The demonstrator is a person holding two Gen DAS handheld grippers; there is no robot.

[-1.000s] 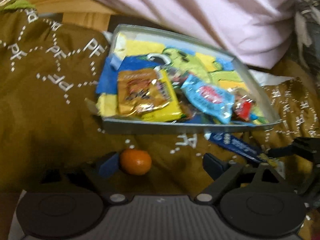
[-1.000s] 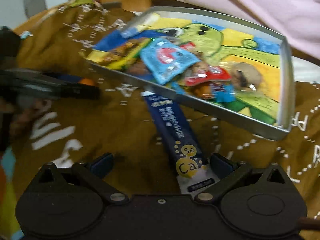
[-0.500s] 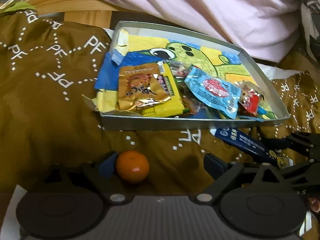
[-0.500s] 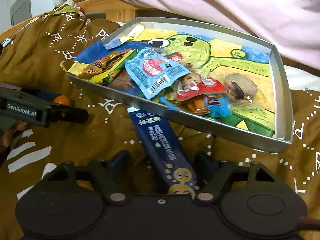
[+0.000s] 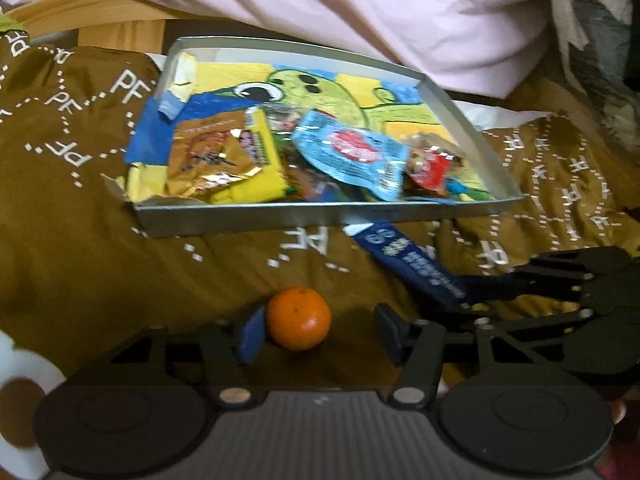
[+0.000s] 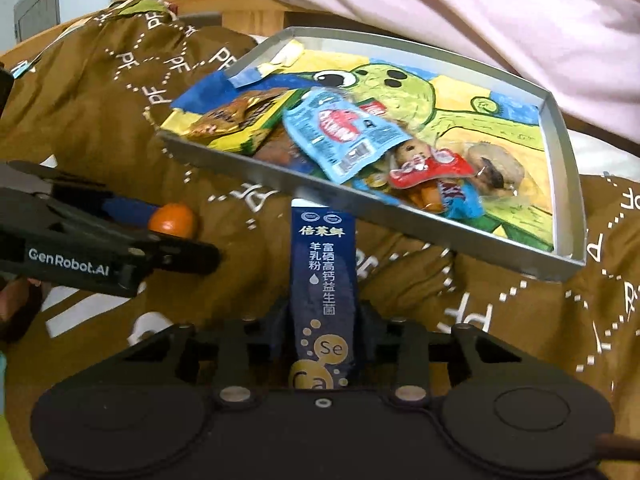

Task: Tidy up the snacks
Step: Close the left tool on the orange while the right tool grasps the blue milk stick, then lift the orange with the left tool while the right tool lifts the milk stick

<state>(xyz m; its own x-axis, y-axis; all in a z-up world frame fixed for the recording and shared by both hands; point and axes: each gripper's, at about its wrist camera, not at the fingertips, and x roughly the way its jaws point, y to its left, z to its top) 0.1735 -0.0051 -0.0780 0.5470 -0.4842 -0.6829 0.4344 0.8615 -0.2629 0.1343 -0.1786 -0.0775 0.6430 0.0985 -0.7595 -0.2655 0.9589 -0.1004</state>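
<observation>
Navy sachet (image 6: 323, 280) clamped in right gripper (image 6: 322, 332), seemingly level.

A: Tray?
B: Shallow metal tray (image 6: 416, 222), cartoon lining, tilted on brown blanket.
A: Inside it?
B: Gold-brown packet (image 5: 208, 152) on a yellow pack (image 5: 260, 184), light-blue pouch (image 6: 340, 136) overlapping, red candy wrapper (image 6: 432, 168) beside it.
A: Outside?
B: Navy stick sachet (image 6: 324, 280), Chinese print, "Se" and "Ca" dots, lying lengthwise, far end touching the tray's near wall. Mandarin orange (image 5: 298, 317) on the blanket, apart from the tray.
</observation>
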